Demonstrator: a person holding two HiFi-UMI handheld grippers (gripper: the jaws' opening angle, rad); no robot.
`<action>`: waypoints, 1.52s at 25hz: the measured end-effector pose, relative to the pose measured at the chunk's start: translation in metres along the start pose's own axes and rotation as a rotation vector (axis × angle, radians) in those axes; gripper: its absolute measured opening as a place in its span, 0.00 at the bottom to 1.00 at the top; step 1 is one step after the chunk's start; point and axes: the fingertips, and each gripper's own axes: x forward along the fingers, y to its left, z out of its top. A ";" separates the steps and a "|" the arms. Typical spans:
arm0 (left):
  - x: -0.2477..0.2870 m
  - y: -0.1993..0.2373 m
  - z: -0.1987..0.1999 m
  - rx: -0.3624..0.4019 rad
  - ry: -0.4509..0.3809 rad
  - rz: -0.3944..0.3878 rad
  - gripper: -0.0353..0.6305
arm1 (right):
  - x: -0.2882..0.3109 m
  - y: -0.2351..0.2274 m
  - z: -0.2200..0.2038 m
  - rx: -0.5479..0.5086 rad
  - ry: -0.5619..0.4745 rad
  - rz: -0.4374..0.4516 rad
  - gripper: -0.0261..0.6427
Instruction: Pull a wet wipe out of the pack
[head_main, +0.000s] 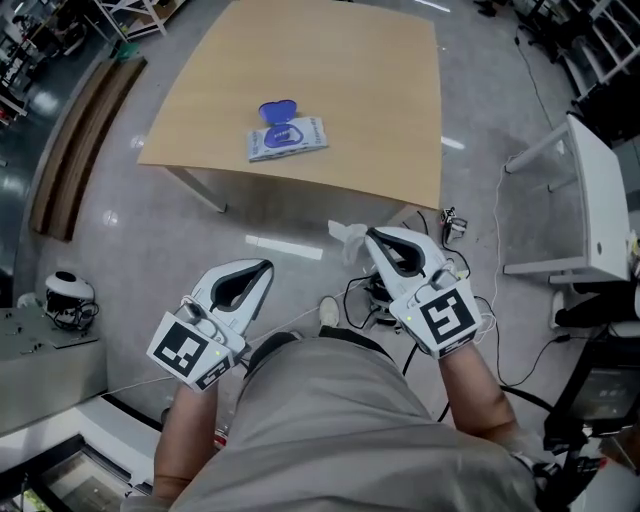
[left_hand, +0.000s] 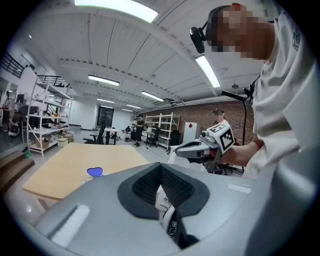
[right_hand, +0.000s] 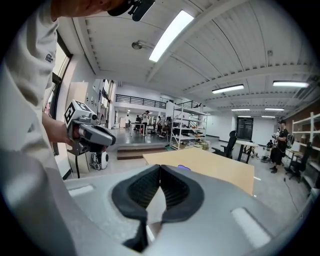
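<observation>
**Camera Coverage**

The head camera is looking steeply down past the person's torso: left gripper (head_main: 266, 267) and right gripper (head_main: 368, 234) near, table (head_main: 330, 90) farther ahead. Each gripper camera is riding just behind its own jaws, facing roughly level across the room. All three views are sharing the table and the blue lid of the wet wipe pack (head_main: 288, 137); each gripper view is catching the opposite gripper. The wet wipe (head_main: 348, 236) in the right jaws is showing in head and right gripper views.
</observation>
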 end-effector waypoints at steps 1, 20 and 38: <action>-0.006 -0.006 0.001 0.004 -0.005 -0.007 0.06 | -0.006 0.007 0.003 -0.004 0.000 -0.002 0.04; -0.178 -0.116 -0.041 0.013 -0.041 -0.086 0.06 | -0.092 0.208 0.027 -0.044 -0.037 0.017 0.04; -0.176 -0.257 -0.022 0.015 -0.068 -0.050 0.06 | -0.226 0.247 0.020 -0.071 -0.083 0.151 0.04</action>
